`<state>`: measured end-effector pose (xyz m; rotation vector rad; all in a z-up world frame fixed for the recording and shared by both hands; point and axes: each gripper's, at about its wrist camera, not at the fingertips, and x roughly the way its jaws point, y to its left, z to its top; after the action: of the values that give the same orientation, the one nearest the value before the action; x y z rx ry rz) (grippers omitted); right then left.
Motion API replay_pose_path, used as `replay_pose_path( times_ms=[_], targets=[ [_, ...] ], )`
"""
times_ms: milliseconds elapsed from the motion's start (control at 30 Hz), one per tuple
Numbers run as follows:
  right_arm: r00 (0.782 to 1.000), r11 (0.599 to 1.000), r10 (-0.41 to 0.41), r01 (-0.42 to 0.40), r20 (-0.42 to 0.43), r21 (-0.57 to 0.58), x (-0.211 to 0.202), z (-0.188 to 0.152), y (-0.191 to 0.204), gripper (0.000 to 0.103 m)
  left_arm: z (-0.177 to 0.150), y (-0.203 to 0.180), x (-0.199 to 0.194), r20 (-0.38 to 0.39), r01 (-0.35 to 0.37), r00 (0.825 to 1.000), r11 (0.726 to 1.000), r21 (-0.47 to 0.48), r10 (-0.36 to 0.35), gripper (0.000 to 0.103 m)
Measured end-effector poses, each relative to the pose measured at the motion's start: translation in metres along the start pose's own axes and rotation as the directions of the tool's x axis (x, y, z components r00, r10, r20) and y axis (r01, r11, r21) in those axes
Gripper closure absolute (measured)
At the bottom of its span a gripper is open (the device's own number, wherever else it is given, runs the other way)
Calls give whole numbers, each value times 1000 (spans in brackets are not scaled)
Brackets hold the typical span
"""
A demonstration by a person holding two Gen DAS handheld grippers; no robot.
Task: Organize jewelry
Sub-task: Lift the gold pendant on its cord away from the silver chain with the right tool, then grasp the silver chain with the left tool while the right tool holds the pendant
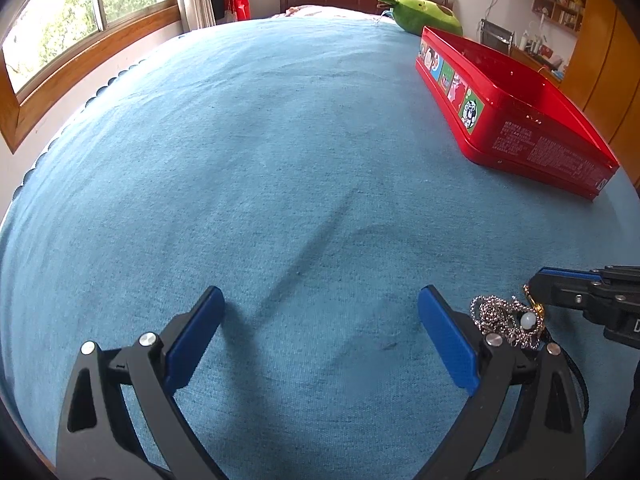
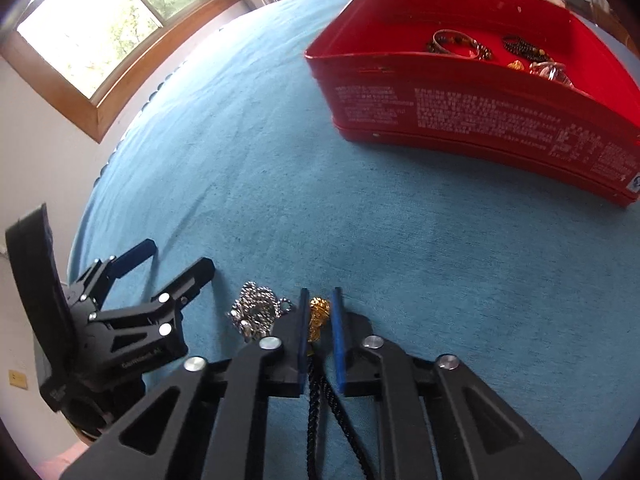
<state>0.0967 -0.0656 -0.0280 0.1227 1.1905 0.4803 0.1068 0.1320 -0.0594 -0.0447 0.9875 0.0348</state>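
Left gripper: jaws wide apart, nothing between the blue pads, only bare blue bedspread; tips low over the cloth.
Silver chain: loose heap on the bedspread between the two grippers, just outside the left gripper's right finger and just left of the right gripper's left pad; a pale bead shows in it from the left wrist view.
Right gripper: jaws drawn in to a narrow gap, pads pressing a gold pendant from both sides.
Black cord: braided, runs from the pendant back between the right gripper's fingers.
Red tin: open, well ahead and right of the right gripper; bracelets and other pieces inside.
Green plush: beyond the tin.
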Motion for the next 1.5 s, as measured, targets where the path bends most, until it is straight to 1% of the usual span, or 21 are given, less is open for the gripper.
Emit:
replay_pose_path(
  times_ms=[33, 100, 133, 200, 233, 333, 367, 400, 433, 500, 600, 700, 733, 767, 867, 933, 1033, 1133, 1233, 1367, 1500],
  targets=[
    [1000, 1000, -23, 23, 6, -6, -2, -2, -1, 101, 0, 0, 0, -1, -1, 1000, 1000, 1, 1, 6],
    [997, 997, -73, 73, 12, -10, -6, -5, -9, 102, 0, 0, 0, -3, -2, 1000, 1000, 2, 2, 6],
    [997, 997, -73, 73, 9, 8, -8, -7, -17, 102, 0, 0, 0, -3, -2, 1000, 1000, 2, 2, 6],
    [999, 999, -40, 40, 3, 22, -12, -10, -24, 101, 0, 0, 0, -4, -2, 1000, 1000, 1, 2, 6],
    [1000, 999, -30, 29, 6, 17, -16, -12, -25, 98, 0, 0, -1, -6, -1, 1000, 1000, -1, 1, 6],
    [1000, 1000, 28, -28, -5, -2, -23, -18, -21, 97, 1, 0, -1, -10, 4, 1000, 1000, -6, -4, 6],
    [999, 999, 44, -45, -16, -24, -24, -20, -15, 95, 1, 0, -1, -11, 4, 1000, 1000, -6, -4, 6],
    [998, 998, 51, -52, -24, -44, -25, -22, -10, 90, 2, 0, -1, -12, 5, 1000, 1000, -6, -5, 6],
    [998, 996, 55, -57, -32, -65, -25, -24, -3, 86, 2, -1, -2, -14, 6, 1000, 1000, -6, -6, 6],
    [998, 993, 51, -56, -47, -101, -21, -27, 8, 85, 2, 0, -2, -14, 9, 1000, 1000, -7, -9, 6],
    [997, 989, 6, -17, -76, -145, -10, -30, 18, 85, 2, 0, -3, -17, 11, 1000, 1000, -8, -11, 6],
    [997, 986, -15, 2, -77, -169, -2, -30, 20, 89, 1, 0, -4, -20, 11, 1000, 1000, -10, -11, 6],
    [997, 985, -17, 3, -75, -175, -2, -30, 19, 98, 1, -1, -4, -21, 10, 1000, 1000, -10, -11, 6],
    [997, 983, -34, 21, -70, -183, -3, -30, 16, 99, 1, -1, -4, -22, 10, 1000, 1000, -10, -10, 6],
    [998, 985, -27, 15, -65, -172, -10, -31, 3, 99, 1, -3, -5, -25, 12, 1000, 1000, -9, -12, 6],
    [998, 987, -54, 47, -42, -155, -16, -32, -6, 99, 0, -5, -6, -27, 17, 999, 1000, -6, -17, 6],
    [997, 993, -80, 78, -10, -90, -26, -32, -29, 99, 0, -10, -8, -31, 30, 999, 1000, -1, -30, 6],
    [995, 995, -103, 103, 18, -16, -38, -37, -57, 99, 0, -19, -12, -41, 65, 997, 998, 14, -64, 6],
    [993, 993, -115, 114, 28, 30, -46, -45, -74, 99, -2, -32, -12, -63, 94, 994, 995, 34, -92, 6],
    [994, 993, -103, 100, 37, 58, -54, -53, -91, 99, -5, -51, -11, -77, 102, 992, 992, 68, -97, 6],
    [995, 995, -87, 85, 43, 59, -54, -56, -96, 99, -7, -66, -8, -91, 106, 991, 991, 86, -98, 6]
  ],
)
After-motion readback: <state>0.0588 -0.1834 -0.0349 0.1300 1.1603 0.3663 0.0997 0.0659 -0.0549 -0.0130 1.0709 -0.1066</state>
